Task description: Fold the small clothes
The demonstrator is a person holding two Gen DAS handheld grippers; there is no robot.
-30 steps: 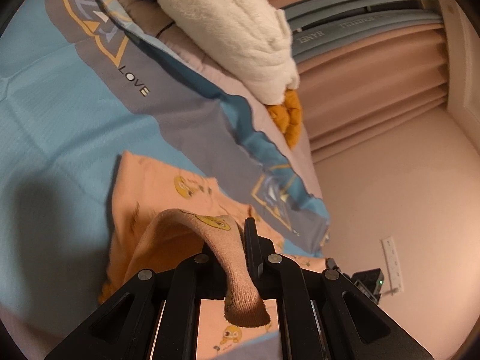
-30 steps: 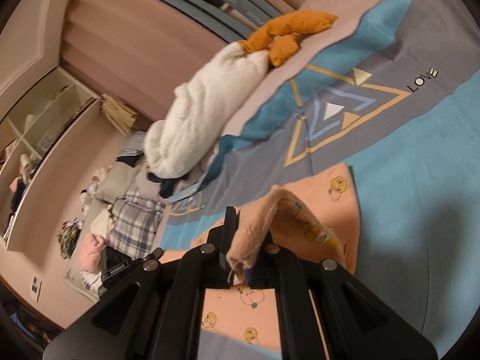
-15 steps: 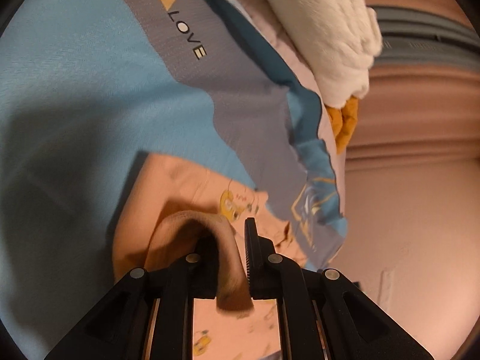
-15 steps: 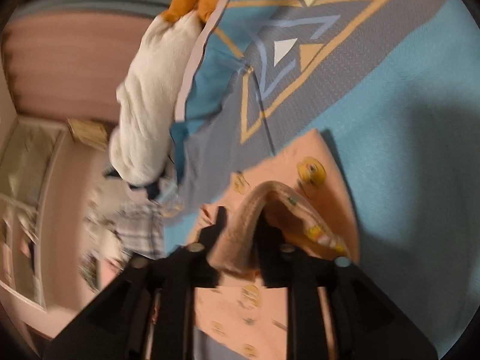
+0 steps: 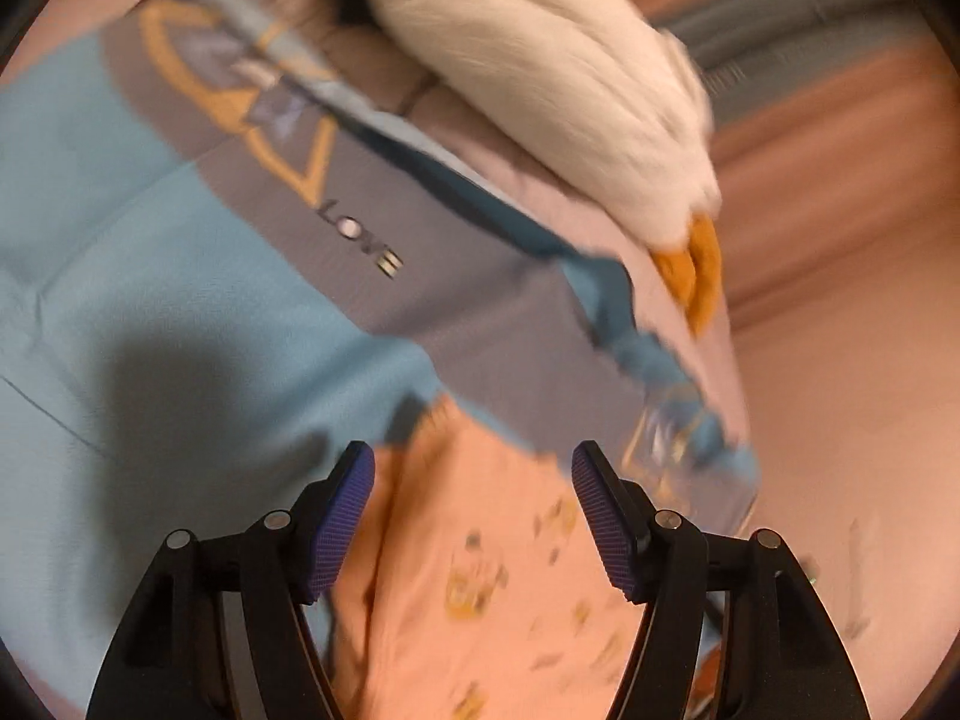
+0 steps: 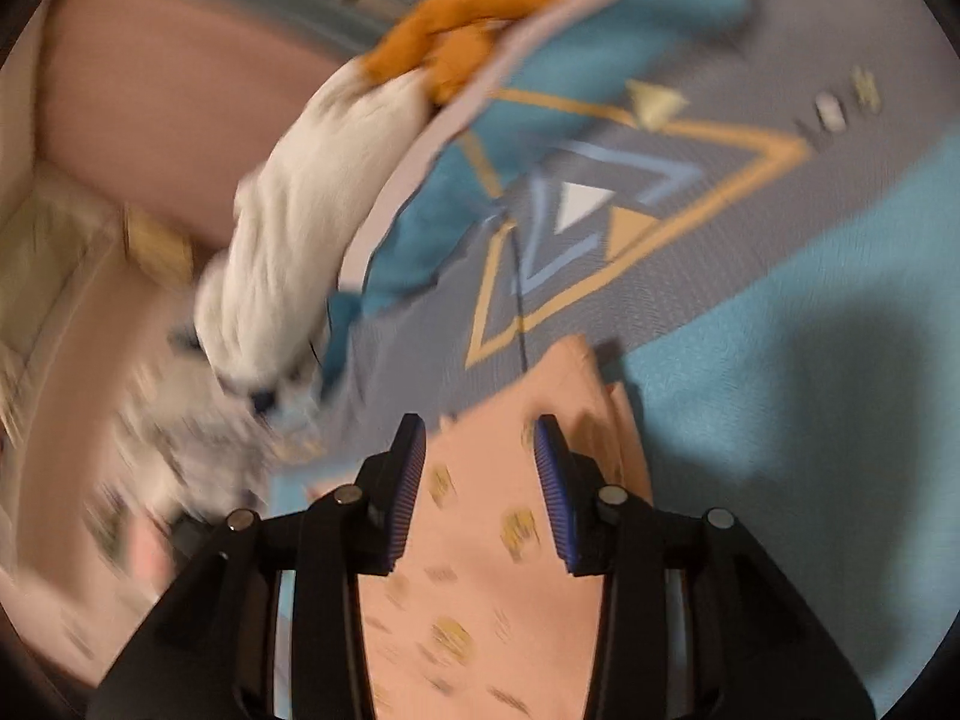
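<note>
A small peach garment (image 5: 480,570) with yellow cartoon prints lies folded on the blue and grey bedspread (image 5: 150,252). My left gripper (image 5: 474,468) is open and empty just above the garment's far edge. In the right wrist view the same garment (image 6: 480,552) lies flat under my right gripper (image 6: 480,438), which is open and empty, its jaws standing apart over the cloth. Both views are motion-blurred.
A white fluffy blanket (image 5: 552,72) and an orange plush item (image 5: 696,276) lie at the far edge of the bed. Pink curtains (image 5: 840,138) hang behind. A pile of clothes (image 6: 180,450) and a shelf (image 6: 54,240) are left in the right wrist view.
Both grippers have opened and let go of the garment's edge they held a moment ago. The garment now lies flat on the bed. Both grippers have drawn back.
</note>
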